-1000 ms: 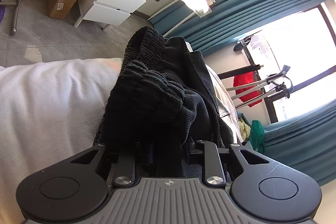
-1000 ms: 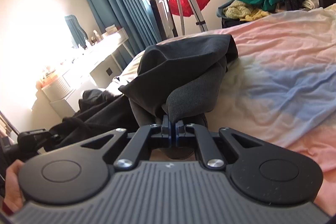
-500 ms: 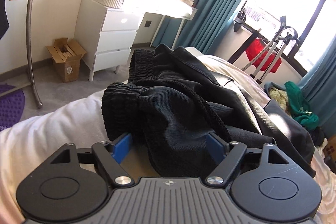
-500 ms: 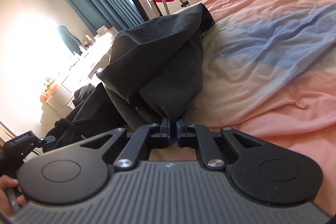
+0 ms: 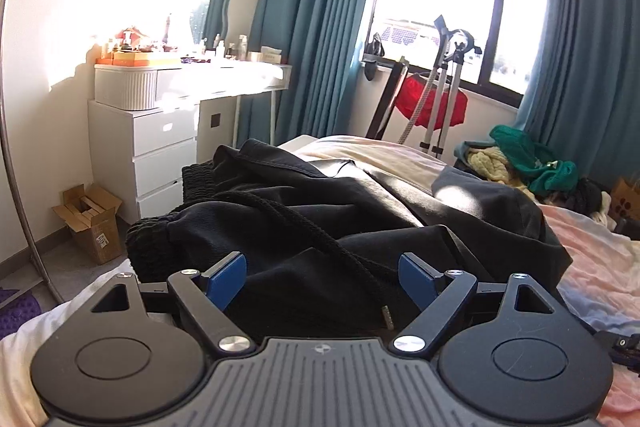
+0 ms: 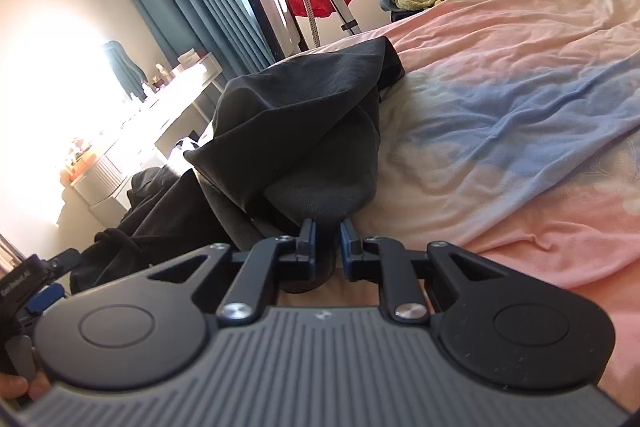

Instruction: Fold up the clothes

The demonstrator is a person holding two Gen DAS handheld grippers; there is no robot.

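Bed point(image 6: 520, 75) with pastel sheet, dark trousers point(image 5: 320, 227) heaped at its near edge — left gripper point(image 5: 322, 273) jaws spread empty over the waistband, right gripper point(image 6: 327, 241) jaws opening around the grey fold: release fully, then smooth flat.

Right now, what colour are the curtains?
Teal blue. The curtains show best in the left wrist view.

The left gripper point(image 5: 322, 277) no longer pinches the black trousers point(image 5: 320, 223); its jaws stand wide and it sits back from them. The right gripper point(image 6: 327, 241) jaws are opening around the grey cuff point(image 6: 320, 193).
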